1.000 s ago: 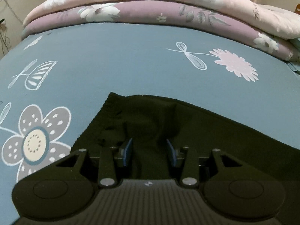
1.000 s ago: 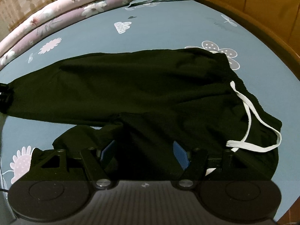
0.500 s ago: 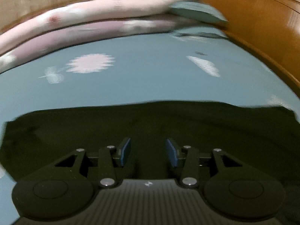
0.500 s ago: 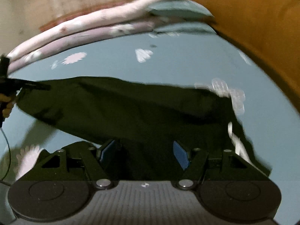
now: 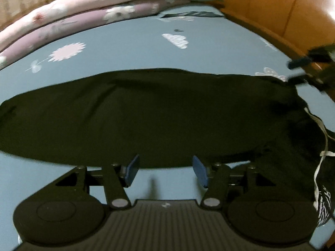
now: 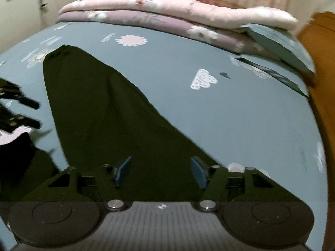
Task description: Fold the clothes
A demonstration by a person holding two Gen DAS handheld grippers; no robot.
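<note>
1. Your left tongs (image 5: 165, 170) are apart, blue pads wide, nothing between them. They hang over bare blue bed sheet (image 5: 129, 41), just short of the near edge of the black trousers (image 5: 157, 115).
2. From the left wrist view, the trousers lie spread flat across the bed, one leg running left to right. The waist end is at the right, where the white drawstring (image 5: 323, 138) trails down.
3. Your right tongs (image 6: 161, 170) are also apart and grip nothing. They hover above the black cloth near the waist end; contact cannot be told.
4. From the right wrist view, the trouser leg tapers away toward the far left of the bed, cuff lying on the sheet.
5. Folded pink and mauve quilts (image 6: 167, 10) are stacked along the far edge of the bed, well apart from the trousers.
6. A wooden headboard (image 5: 282, 6) borders the bed at the right.
</note>
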